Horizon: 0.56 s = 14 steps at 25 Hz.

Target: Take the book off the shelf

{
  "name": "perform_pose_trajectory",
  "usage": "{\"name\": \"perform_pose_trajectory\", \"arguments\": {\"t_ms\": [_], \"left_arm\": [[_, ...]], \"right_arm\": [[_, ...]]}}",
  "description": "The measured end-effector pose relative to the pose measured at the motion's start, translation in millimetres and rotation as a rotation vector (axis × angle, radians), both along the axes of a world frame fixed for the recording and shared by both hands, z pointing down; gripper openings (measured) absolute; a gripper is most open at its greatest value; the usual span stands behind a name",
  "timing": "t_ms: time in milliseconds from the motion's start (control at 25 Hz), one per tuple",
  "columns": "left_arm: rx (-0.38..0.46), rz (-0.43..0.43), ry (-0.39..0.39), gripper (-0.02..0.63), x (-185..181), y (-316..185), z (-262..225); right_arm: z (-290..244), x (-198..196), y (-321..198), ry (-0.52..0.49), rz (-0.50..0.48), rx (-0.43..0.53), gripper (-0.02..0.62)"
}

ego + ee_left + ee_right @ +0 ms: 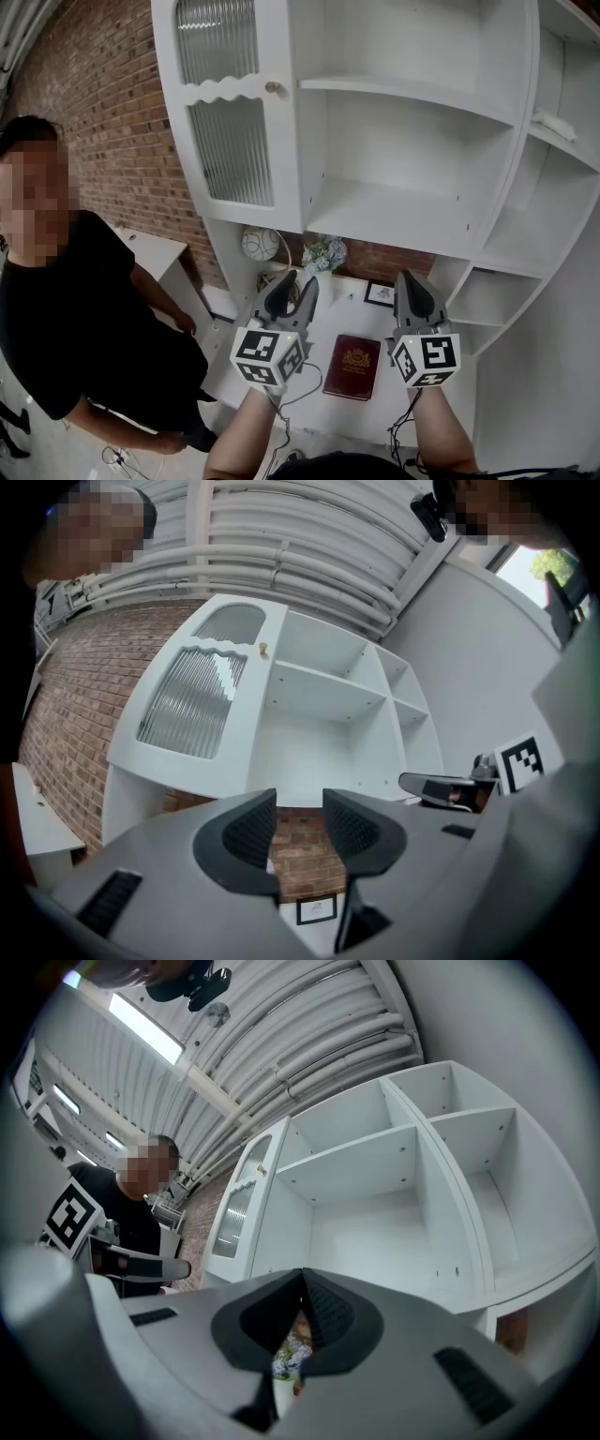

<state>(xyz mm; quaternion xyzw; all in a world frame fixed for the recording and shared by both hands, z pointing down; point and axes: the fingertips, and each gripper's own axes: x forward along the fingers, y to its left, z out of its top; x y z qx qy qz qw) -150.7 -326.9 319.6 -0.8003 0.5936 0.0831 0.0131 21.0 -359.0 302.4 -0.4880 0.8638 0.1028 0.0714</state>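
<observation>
Book (352, 367) between left tongs (295, 286) and right tongs (413, 284) | left apart, empty | right closed

A red brick wall (103, 112) runs behind a tall white shelf unit (394, 211) with curved sides and a ribbed-glass door (230, 150) on its left. Below it sits a white surface (375, 417). Overhead, white pipes (281, 546) cross the ceiling; daylight enters a window (539, 564).
</observation>
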Motion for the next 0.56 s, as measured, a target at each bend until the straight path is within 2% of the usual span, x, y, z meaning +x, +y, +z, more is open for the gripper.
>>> {"name": "perform_pose_trajectory", "arguments": {"t_ms": [560], "left_arm": [[-0.009,0.007,-0.001,0.152,1.9,3.4,3.3]], "right_arm": [[2.3,-3.9,4.8,0.012,-0.011,-0.01,0.0]]}}
